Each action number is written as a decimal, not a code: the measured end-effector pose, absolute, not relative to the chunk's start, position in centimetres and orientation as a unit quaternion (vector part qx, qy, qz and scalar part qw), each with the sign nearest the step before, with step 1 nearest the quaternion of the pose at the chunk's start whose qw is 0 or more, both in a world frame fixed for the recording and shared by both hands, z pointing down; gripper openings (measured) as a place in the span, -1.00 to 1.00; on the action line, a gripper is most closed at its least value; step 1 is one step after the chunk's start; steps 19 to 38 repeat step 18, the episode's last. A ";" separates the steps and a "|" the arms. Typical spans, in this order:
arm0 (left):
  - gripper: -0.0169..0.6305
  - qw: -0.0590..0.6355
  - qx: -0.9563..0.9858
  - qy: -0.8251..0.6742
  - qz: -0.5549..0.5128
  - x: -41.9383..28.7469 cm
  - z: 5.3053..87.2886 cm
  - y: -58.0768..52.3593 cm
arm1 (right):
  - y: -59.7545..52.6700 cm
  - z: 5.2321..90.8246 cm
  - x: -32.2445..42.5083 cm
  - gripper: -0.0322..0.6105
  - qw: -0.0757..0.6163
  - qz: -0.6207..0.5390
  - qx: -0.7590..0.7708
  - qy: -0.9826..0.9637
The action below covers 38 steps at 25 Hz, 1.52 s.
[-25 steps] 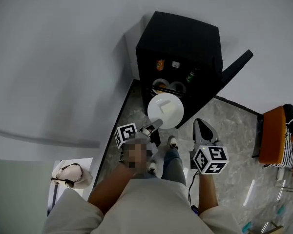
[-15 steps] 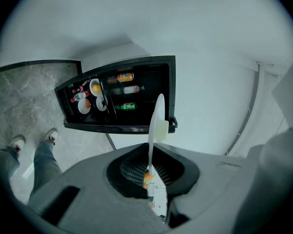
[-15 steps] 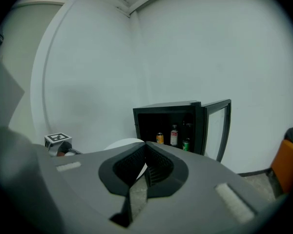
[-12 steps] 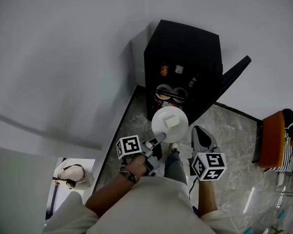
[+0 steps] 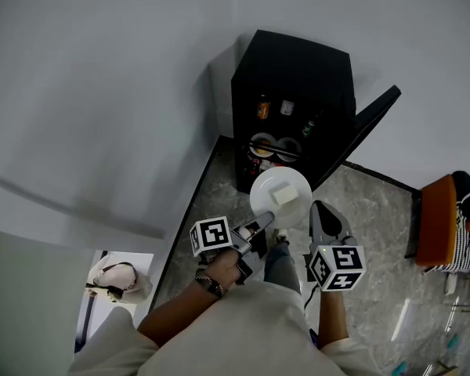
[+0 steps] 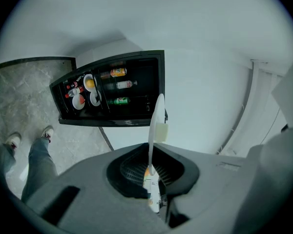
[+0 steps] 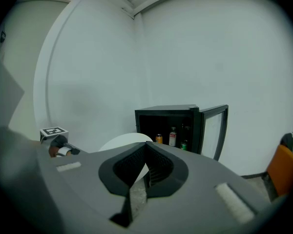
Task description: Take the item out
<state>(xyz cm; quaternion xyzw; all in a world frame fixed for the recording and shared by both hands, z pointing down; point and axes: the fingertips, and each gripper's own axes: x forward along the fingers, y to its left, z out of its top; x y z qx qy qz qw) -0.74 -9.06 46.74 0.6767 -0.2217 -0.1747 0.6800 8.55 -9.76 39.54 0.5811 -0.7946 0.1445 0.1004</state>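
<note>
Now left tongs (image 5: 264, 222) clamp one plate (image 5: 296, 210) bearing one block (image 5: 283, 195); right tongs (image 5: 321, 210) sit closed, empty.

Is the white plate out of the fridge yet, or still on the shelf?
Out. The left hand-held gripper holds the white plate by its rim, clear of the open black fridge, over the floor.

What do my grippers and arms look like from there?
The left gripper and right gripper are grey, with tapering jaws and black ribbed pads. Each carries a white cube with black square markers. The person wears a pale short-sleeved top and a band on the left wrist.
</note>
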 end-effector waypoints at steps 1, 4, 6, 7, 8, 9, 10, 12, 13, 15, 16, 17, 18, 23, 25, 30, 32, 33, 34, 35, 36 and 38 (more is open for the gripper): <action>-0.91 0.680 0.677 -0.220 -0.176 -0.7 46.6 -9.0 | -9.7 39.5 8.6 -0.89 0.100 0.144 0.581 -0.795; -0.91 0.680 0.677 -0.217 -0.180 -0.4 46.3 -8.9 | -9.3 39.6 8.7 -0.89 0.098 0.144 0.582 -0.794; -0.91 0.681 0.677 -0.217 -0.178 -0.2 46.5 -8.8 | -9.1 39.8 8.9 -0.89 0.098 0.145 0.583 -0.793; -0.91 0.681 0.676 -0.219 -0.175 -0.2 46.7 -8.7 | -9.0 39.9 9.0 -0.89 0.098 0.146 0.583 -0.793; -0.91 0.682 0.675 -0.222 -0.173 -0.1 46.9 -8.7 | -9.0 40.0 9.0 -0.89 0.099 0.147 0.584 -0.792; -0.91 0.683 0.674 -0.225 -0.171 -0.1 47.1 -8.6 | -8.9 40.1 9.1 -0.89 0.100 0.148 0.584 -0.792; -0.91 0.685 0.671 -0.227 -0.171 0.0 47.4 -8.6 | -8.8 40.3 9.3 -0.89 0.101 0.149 0.585 -0.791; -0.91 0.689 0.667 -0.229 -0.170 0.0 47.7 -8.6 | -8.7 40.5 9.5 -0.89 0.103 0.151 0.587 -0.789; -0.91 0.690 0.666 -0.229 -0.170 0.1 47.8 -8.5 | -8.7 40.6 9.7 -0.89 0.104 0.151 0.588 -0.788; -0.91 0.690 0.666 -0.229 -0.169 0.3 47.9 -8.5 | -8.6 40.7 9.9 -0.89 0.105 0.152 0.589 -0.787; -0.91 0.690 0.666 -0.229 -0.169 0.4 47.9 -8.5 | -8.6 40.8 10.0 -0.89 0.106 0.151 0.589 -0.786; -0.91 0.690 0.666 -0.229 -0.169 0.5 47.9 -8.5 | -8.6 40.8 10.2 -0.89 0.107 0.151 0.590 -0.786; -0.91 0.690 0.666 -0.229 -0.169 0.6 47.9 -8.5 | -8.5 40.8 10.3 -0.89 0.107 0.150 0.590 -0.786; -0.91 0.690 0.666 -0.229 -0.169 0.6 47.9 -8.5 | -8.5 40.8 10.3 -0.89 0.107 0.150 0.590 -0.786; -0.91 0.690 0.666 -0.229 -0.169 0.6 47.9 -8.5 | -8.5 40.8 10.3 -0.89 0.107 0.150 0.590 -0.786; -0.91 0.690 0.666 -0.229 -0.169 0.6 47.9 -8.5 | -8.5 40.8 10.3 -0.89 0.107 0.150 0.590 -0.786; -0.91 0.690 0.666 -0.229 -0.169 0.6 47.9 -8.5 | -8.5 40.8 10.3 -0.89 0.107 0.150 0.590 -0.786; -0.91 0.690 0.666 -0.229 -0.169 0.6 47.9 -8.5 | -8.5 40.8 10.3 -0.89 0.107 0.150 0.590 -0.786; -0.91 0.690 0.666 -0.229 -0.169 0.6 47.9 -8.5 | -8.5 40.8 10.3 -0.89 0.107 0.150 0.590 -0.786; -0.91 0.690 0.666 -0.229 -0.169 0.6 47.9 -8.5 | -8.5 40.8 10.3 -0.89 0.107 0.150 0.590 -0.786; -0.91 0.690 0.666 -0.229 -0.169 0.6 47.9 -8.5 | -8.5 40.8 10.3 -0.89 0.107 0.150 0.590 -0.786; -0.91 0.690 0.666 -0.229 -0.169 0.6 47.9 -8.5 | -8.5 40.8 10.3 -0.89 0.107 0.150 0.590 -0.786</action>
